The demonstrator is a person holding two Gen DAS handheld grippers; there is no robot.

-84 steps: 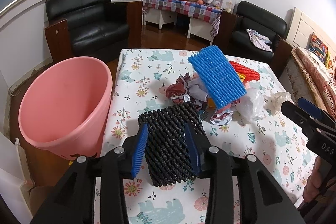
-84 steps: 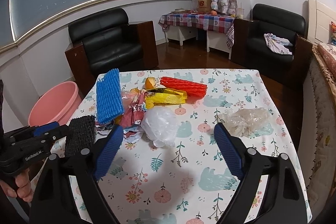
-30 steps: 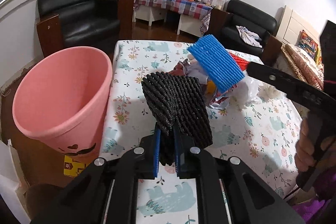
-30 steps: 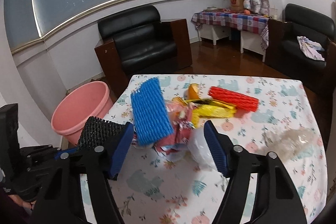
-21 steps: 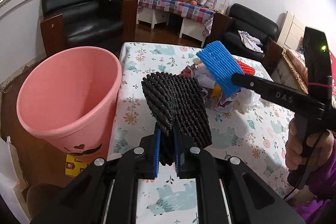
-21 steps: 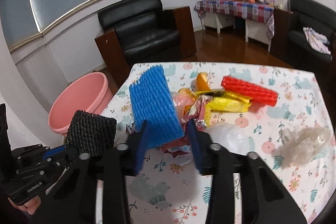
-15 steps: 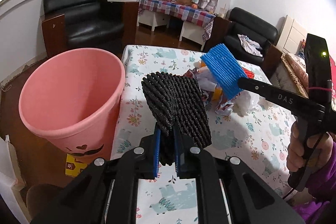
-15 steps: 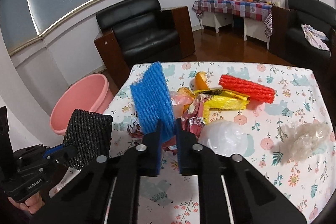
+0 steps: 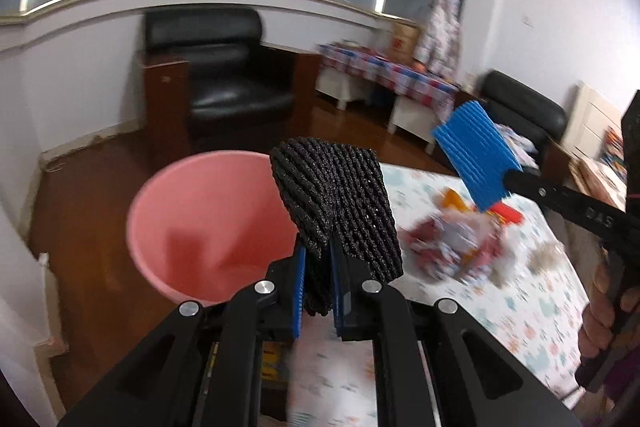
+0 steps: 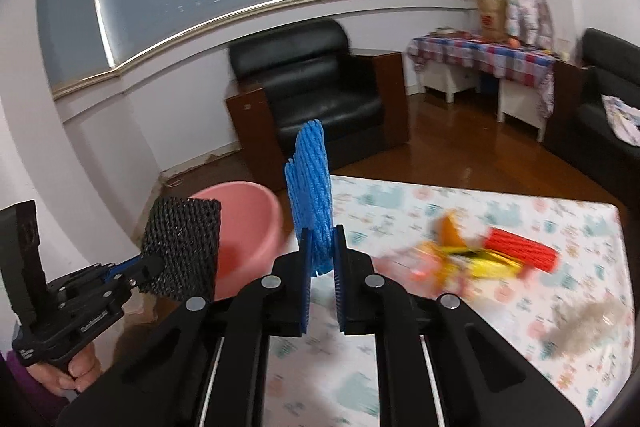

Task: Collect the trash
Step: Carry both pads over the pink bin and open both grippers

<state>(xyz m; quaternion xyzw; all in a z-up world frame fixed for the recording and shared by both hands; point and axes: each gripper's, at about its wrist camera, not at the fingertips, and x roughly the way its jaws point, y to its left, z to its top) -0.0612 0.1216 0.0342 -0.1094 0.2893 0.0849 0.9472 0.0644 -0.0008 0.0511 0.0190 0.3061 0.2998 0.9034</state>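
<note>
My left gripper point(image 9: 318, 267) is shut on a black foam net point(image 9: 340, 203) and holds it up beside the pink bin point(image 9: 200, 227), near its right rim. My right gripper point(image 10: 322, 259) is shut on a blue foam net point(image 10: 312, 179) and holds it upright above the table's left end. The black net point(image 10: 182, 247) and the pink bin point(image 10: 248, 223) also show in the right wrist view, and the blue net point(image 9: 476, 155) in the left wrist view. More trash lies on the table: a red foam net point(image 10: 520, 251), yellow wrappers point(image 10: 472, 263) and a clear plastic wad point(image 10: 584, 323).
The table point(image 10: 400, 211) has a floral cloth. The bin stands on the wooden floor at the table's left end. A black armchair point(image 10: 320, 91) is behind it, another black chair point(image 9: 520, 111) and a checked side table point(image 10: 480, 51) are further back.
Both grippers have lifted their nets off the table and swung left, toward the pink bin. The right gripper closed on the blue net about half a second ago.
</note>
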